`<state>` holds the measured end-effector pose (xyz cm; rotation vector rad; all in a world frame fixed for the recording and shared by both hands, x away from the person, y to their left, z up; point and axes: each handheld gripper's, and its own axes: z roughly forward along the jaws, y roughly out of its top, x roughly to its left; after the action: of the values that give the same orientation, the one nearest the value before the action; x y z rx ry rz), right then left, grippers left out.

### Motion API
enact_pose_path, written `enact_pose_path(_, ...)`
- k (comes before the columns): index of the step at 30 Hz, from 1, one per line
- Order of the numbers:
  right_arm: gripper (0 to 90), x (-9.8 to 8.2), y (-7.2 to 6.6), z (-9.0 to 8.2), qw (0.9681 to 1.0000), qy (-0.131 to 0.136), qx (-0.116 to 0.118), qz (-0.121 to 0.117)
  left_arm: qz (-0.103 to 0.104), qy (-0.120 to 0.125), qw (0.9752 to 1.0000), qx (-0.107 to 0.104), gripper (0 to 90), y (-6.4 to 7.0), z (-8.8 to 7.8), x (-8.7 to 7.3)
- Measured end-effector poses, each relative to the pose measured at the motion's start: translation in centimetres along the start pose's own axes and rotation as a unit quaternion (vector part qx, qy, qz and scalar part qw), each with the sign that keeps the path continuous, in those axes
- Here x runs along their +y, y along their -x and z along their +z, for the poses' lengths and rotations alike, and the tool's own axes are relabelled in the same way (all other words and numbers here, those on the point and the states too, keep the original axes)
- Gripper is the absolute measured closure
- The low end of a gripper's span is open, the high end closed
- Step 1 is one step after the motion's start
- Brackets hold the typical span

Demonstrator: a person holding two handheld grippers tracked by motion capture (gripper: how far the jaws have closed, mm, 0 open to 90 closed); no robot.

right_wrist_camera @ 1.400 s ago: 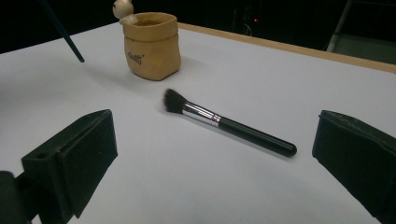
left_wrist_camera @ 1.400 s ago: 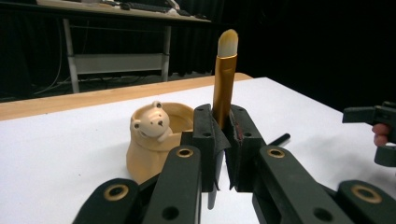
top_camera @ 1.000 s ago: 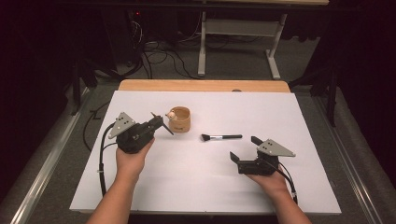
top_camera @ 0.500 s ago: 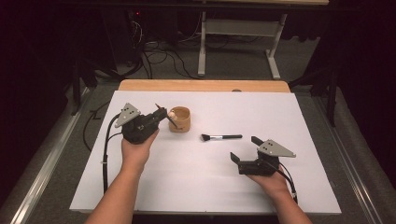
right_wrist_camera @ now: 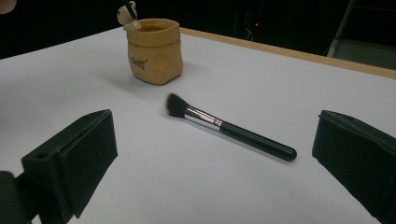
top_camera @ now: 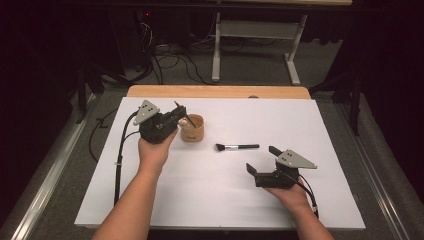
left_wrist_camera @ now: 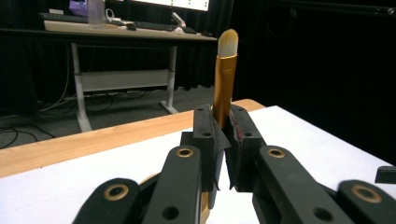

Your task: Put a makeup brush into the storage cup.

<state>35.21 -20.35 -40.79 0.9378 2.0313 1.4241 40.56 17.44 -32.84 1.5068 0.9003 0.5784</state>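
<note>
White table sheet fills centre. Left gripper, upper left, clenched on gold brush at tan pot; drop-in pending. Right gripper, lower right, released. Black brush, centre, untouched.

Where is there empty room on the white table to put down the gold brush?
The white sheet is bare right of the black brush, and between the two forearms. It is crowded around the tan pot, where the left gripper holds the gold brush.
</note>
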Motion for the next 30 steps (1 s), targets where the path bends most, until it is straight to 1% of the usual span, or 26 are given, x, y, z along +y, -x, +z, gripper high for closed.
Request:
enact_pose_path(1,1.5,0.0,0.0,0.0,1.0000,0.000,0.000,0.004,-0.002,0.001,1.0000,0.001,83.4,0.0,0.1,0.0)
enact_pose_path(4,1.5,0.1,0.0,-0.1,1.0000,0.005,0.000,0.004,-0.001,-0.002,1.0000,0.006,83.4,-0.1,0.4,0.0)
enact_pose_path(6,1.5,0.1,0.0,-0.1,1.0000,0.004,0.000,0.008,-0.002,-0.003,0.9999,0.011,83.4,-0.2,0.6,0.0)
enact_pose_path(7,1.5,0.1,0.0,-0.1,1.0000,0.004,0.001,0.004,-0.002,-0.003,0.9999,0.011,83.4,-0.3,0.7,-0.1)
enact_pose_path(10,1.5,0.0,0.1,0.0,1.0000,0.001,0.002,0.004,0.001,-0.004,0.9999,0.015,83.3,-0.4,0.9,-0.2)
enact_pose_path(11,1.5,0.0,0.0,-0.1,1.0000,-0.001,0.001,0.008,0.000,-0.004,0.9998,0.017,83.4,-0.4,0.9,-0.2)
enact_pose_path(12,1.4,0.0,0.1,0.0,1.0000,0.000,0.003,0.005,-0.002,-0.002,0.9998,0.018,83.3,-0.5,1.0,-0.2)
enact_pose_path(16,1.5,-0.1,0.1,0.1,1.0000,-0.005,0.002,0.006,-0.008,0.000,0.9997,0.024,83.4,-0.7,1.3,-0.3)
enact_pose_path(19,1.5,-0.1,0.1,0.1,1.0000,-0.003,0.004,0.006,-0.010,-0.008,0.9995,0.028,83.4,-0.8,1.6,-0.5)
enact_pose_path(22,1.5,-0.1,0.0,0.1,1.0000,-0.003,0.004,0.009,-0.004,-0.017,0.9994,0.031,83.4,-0.8,1.8,-0.7)
enact_pose_path(25,1.5,-0.1,0.1,0.1,1.0000,-0.003,0.004,0.006,-0.002,-0.019,0.9993,0.033,83.3,-0.7,2.0,-0.9)
enact_pose_path(28,1.5,-0.2,0.0,0.1,0.9999,-0.006,0.005,0.006,0.000,-0.026,0.9990,0.036,83.3,-0.7,2.1,-1.0)
enact_pose_path(30,1.5,-0.2,0.0,0.2,0.9999,-0.006,0.006,0.005,0.000,-0.026,0.9990,0.037,83.3,-0.7,2.2,-1.1)
